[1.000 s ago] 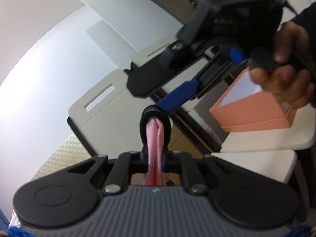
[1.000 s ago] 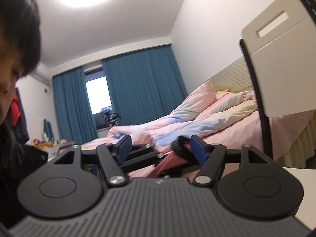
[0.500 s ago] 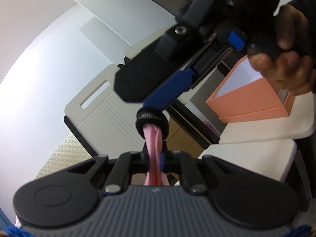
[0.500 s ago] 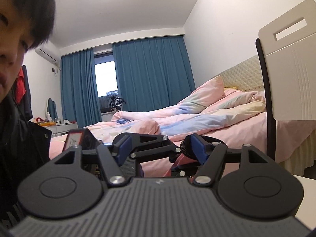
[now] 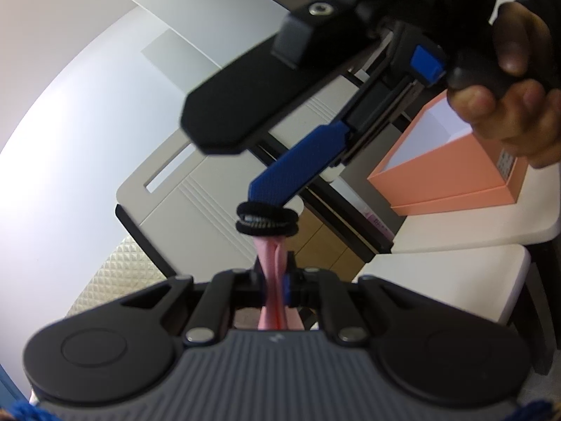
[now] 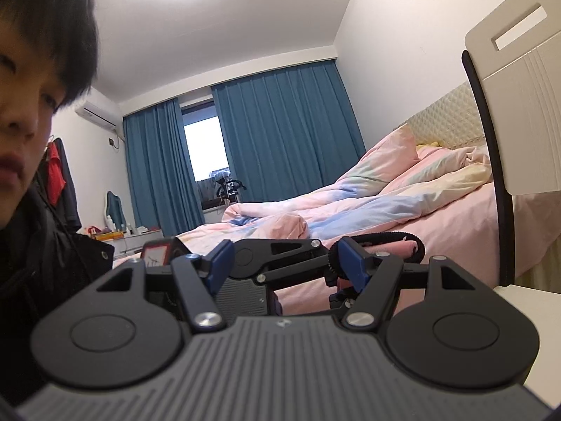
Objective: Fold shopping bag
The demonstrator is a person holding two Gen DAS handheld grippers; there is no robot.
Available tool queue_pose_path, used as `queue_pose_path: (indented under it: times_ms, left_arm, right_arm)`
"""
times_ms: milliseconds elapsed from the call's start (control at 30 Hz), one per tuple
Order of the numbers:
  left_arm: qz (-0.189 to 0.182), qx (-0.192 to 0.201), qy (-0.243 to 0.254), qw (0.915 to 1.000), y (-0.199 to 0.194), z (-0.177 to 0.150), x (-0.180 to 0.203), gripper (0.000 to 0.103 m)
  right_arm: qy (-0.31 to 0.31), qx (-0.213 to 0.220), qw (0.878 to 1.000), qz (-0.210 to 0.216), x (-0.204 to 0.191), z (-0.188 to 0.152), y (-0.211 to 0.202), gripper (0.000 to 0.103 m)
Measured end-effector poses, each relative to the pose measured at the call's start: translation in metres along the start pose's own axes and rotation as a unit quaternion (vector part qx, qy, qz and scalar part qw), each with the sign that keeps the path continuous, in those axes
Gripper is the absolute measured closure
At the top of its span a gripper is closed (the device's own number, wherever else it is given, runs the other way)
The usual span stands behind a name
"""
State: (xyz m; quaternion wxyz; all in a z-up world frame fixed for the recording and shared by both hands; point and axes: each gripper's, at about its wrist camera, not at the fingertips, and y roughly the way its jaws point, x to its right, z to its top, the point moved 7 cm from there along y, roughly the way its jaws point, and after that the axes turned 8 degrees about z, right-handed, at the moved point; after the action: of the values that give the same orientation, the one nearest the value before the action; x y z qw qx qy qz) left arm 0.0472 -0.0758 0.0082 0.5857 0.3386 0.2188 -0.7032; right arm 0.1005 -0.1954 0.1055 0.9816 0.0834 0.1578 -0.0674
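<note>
Now the bag point(image 5: 272, 280) is a narrow pink roll, held up in the air between my two grippers, clear of the table point(image 5: 455, 266). My left gripper point(image 5: 275, 286) has its jaws nearly shut, pinching the roll about its middle so it stands steady and cannot spring loose. One black elastic band point(image 5: 267, 218) circles the roll's top end, looking wound twice round it. My right gripper point(image 6: 285, 263) comes at it from the far side: one blue finger point(image 5: 298, 166) is hooked into the band, I judge to stretch it or seat it over the roll. Its jaws stand well apart and clamp nothing; the band point(image 6: 385, 242) hangs looped on the right-hand finger only. So I count one bag, one band, two grippers. Whether the band is going on or coming off, I cannot tell. Behind stand a chair point(image 5: 182, 189) and one orange box point(image 5: 455, 172).
</note>
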Motion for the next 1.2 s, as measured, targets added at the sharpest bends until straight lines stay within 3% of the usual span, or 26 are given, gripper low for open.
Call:
queue_pose_path:
  times_ms: [433, 533, 700, 833, 933, 1000, 1067, 1133, 1200]
  left_arm:
    - [0.006, 0.002, -0.014, 0.9999, 0.0, 0.005, -0.006, 0.093]
    - [0.011, 0.005, -0.041, 0.9991, 0.001, 0.008, -0.014, 0.092]
    - [0.002, 0.007, -0.09, 0.9959, 0.002, 0.011, -0.027, 0.09]
    - [0.01, -0.009, -0.113, 0.9935, 0.007, 0.009, -0.035, 0.089]
    - [0.024, -0.033, -0.148, 0.9881, 0.013, 0.003, -0.049, 0.089]
    - [0.029, -0.053, -0.187, 0.9805, 0.018, -0.002, -0.061, 0.088]
    - [0.031, -0.07, -0.224, 0.9716, 0.023, -0.007, -0.071, 0.088]
    - [0.025, -0.078, -0.247, 0.9655, 0.023, -0.01, -0.077, 0.088]
    - [0.02, -0.083, -0.259, 0.962, 0.023, -0.011, -0.081, 0.087]
  right_arm:
    - [0.017, 0.008, 1.0, 0.014, 0.0, 0.002, -0.003, 0.034]
    - [0.016, 0.073, 0.997, -0.023, 0.011, 0.015, -0.019, 0.034]
    - [0.001, 0.075, 0.993, -0.097, 0.022, 0.015, -0.018, 0.026]
    - [-0.005, 0.076, 0.988, -0.135, 0.028, 0.011, -0.014, 0.028]
    - [0.02, 0.104, 0.968, -0.229, 0.057, 0.011, -0.03, 0.022]
    - [0.039, 0.092, 0.94, -0.328, 0.087, 0.003, -0.042, 0.018]
    - [0.062, 0.049, 0.916, -0.394, 0.119, -0.01, -0.044, 0.018]
    - [0.058, -0.007, 0.899, -0.434, 0.148, -0.024, -0.034, 0.019]
    - [0.048, -0.061, 0.875, -0.479, 0.174, -0.04, -0.021, 0.019]
